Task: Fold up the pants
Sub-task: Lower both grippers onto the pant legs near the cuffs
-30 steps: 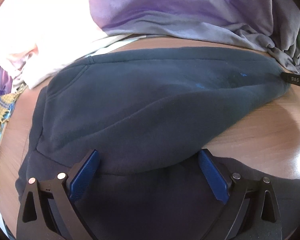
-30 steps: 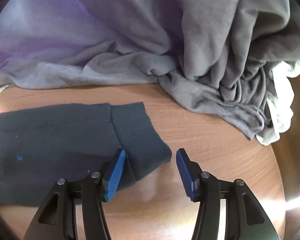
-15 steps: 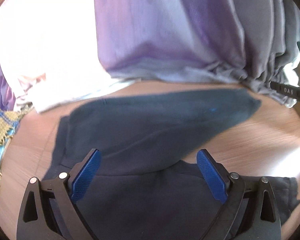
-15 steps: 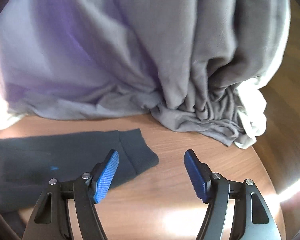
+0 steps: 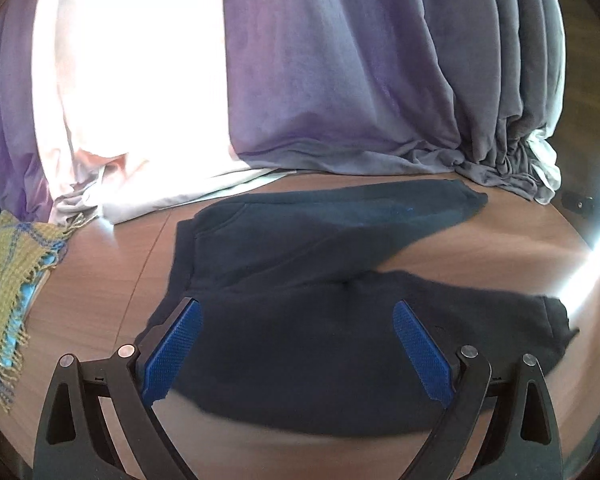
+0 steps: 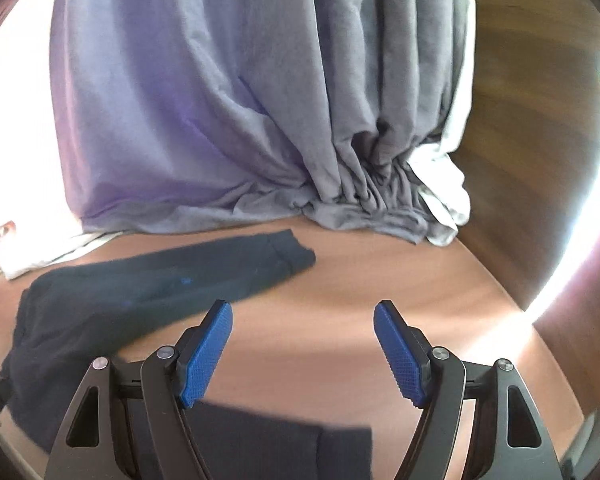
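Dark navy sweatpants [image 5: 300, 264] lie spread flat on a round wooden table [image 5: 480, 256], waistband to the left, both legs pointing right in a V. My left gripper [image 5: 296, 348] is open and empty, raised above the near leg. In the right wrist view the pants [image 6: 140, 292] lie to the left, the far leg's cuff [image 6: 292, 256] ending near the table's middle. My right gripper [image 6: 302, 352] is open and empty above bare wood, with the near leg's cuff [image 6: 300, 448] below it.
A grey-purple curtain [image 5: 340, 80] hangs behind the table, its hem bunched on the tabletop [image 6: 360, 208] with white cloth beside it. A yellow and blue fringed cloth [image 5: 8, 280] lies at the table's left edge. Bright sunlight glares at the right rim.
Both grippers have risen and pulled back from the pants, so the whole garment now shows. The right gripper has opened wider and left the far leg's cuff.
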A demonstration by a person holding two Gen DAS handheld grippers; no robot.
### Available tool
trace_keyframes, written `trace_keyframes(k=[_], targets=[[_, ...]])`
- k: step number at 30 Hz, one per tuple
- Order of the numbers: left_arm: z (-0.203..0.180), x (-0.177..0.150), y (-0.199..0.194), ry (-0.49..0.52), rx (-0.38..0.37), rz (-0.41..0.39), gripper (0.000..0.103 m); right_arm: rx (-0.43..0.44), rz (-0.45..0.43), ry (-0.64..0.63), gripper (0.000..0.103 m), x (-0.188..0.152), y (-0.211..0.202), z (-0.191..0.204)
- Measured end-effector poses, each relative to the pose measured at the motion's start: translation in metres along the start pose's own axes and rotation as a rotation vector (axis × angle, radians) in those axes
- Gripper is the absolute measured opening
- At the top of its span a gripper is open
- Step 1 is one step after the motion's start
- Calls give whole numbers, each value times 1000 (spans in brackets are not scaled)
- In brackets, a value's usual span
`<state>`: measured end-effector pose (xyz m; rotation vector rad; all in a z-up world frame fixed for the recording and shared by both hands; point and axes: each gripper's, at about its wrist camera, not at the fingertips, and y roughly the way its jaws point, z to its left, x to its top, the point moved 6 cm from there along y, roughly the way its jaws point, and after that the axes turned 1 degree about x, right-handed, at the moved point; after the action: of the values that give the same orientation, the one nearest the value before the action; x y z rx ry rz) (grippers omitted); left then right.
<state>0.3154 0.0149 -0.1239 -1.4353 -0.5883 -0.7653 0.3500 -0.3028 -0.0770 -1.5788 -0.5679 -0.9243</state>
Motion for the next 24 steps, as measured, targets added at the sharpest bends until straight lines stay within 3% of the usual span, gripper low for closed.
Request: trace_keyframes(k=[11,18,24], targets=[[45,-47,-18,28,4,51,98,-80,89,190,74,-85,-57,9],[65,-67,-4,10,28,79,94,-163,155,241,74,-134,-61,14],[72,-77,19,-37,22,117,94,-202,180,327,74,-154,-55,13]])
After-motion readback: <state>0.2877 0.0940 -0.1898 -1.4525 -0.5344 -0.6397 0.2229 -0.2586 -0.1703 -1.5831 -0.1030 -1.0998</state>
